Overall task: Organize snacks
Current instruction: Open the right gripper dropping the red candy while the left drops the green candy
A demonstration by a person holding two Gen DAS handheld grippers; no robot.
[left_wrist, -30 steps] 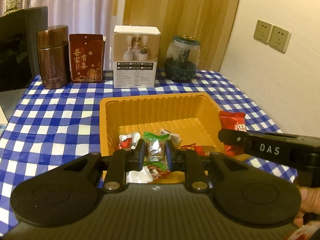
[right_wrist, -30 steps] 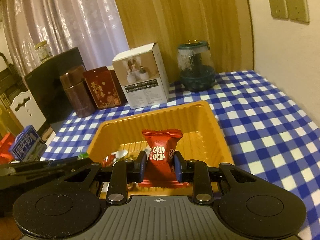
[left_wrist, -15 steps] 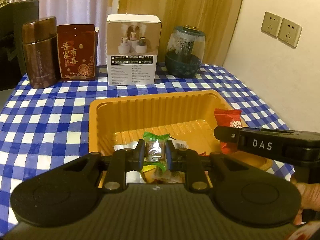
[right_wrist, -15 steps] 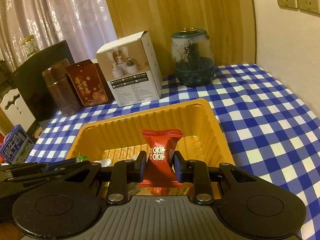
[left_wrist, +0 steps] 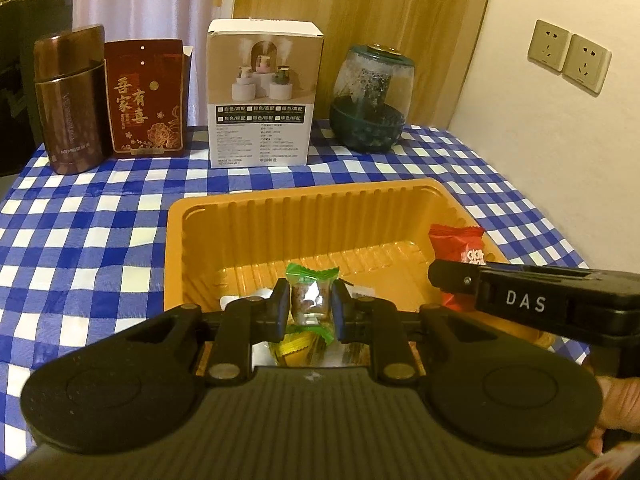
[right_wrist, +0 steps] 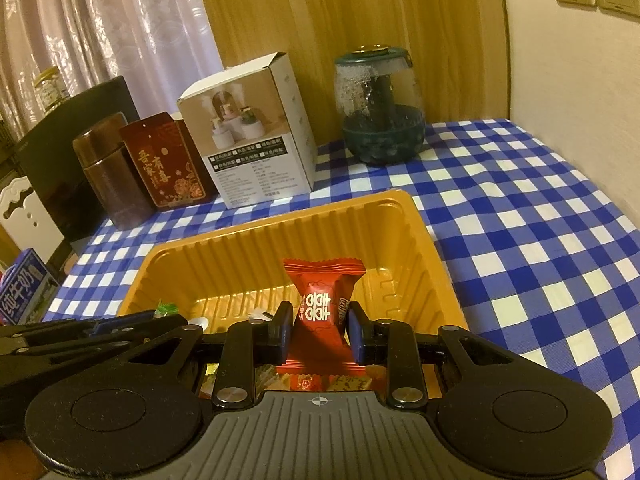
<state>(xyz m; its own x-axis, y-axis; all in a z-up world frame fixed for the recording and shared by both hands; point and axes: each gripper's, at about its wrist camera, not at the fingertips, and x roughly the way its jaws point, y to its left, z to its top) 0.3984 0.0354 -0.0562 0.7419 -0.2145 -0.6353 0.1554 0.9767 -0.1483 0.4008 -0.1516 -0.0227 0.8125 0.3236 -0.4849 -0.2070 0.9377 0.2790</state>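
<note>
An orange plastic tray [left_wrist: 304,216] sits on the blue checked tablecloth; it also shows in the right wrist view [right_wrist: 280,256]. My left gripper [left_wrist: 310,306] is shut on a green-wrapped candy [left_wrist: 311,294] and holds it over the tray's near part. My right gripper [right_wrist: 320,320] is shut on a red-wrapped candy [right_wrist: 322,296], also over the tray; that candy shows at the right in the left wrist view [left_wrist: 456,244]. Several wrapped candies [left_wrist: 296,346] lie in the tray under the grippers, mostly hidden.
Along the back stand a brown canister [left_wrist: 70,100], a red box [left_wrist: 146,100], a white carton [left_wrist: 262,96] and a glass jar [left_wrist: 372,100]. A wall with sockets [left_wrist: 568,56] is at the right. A milk carton [right_wrist: 22,296] lies off the table's left edge.
Both grippers have moved forward over the tray, each still holding its candy. The back-row objects look nearer and larger.
</note>
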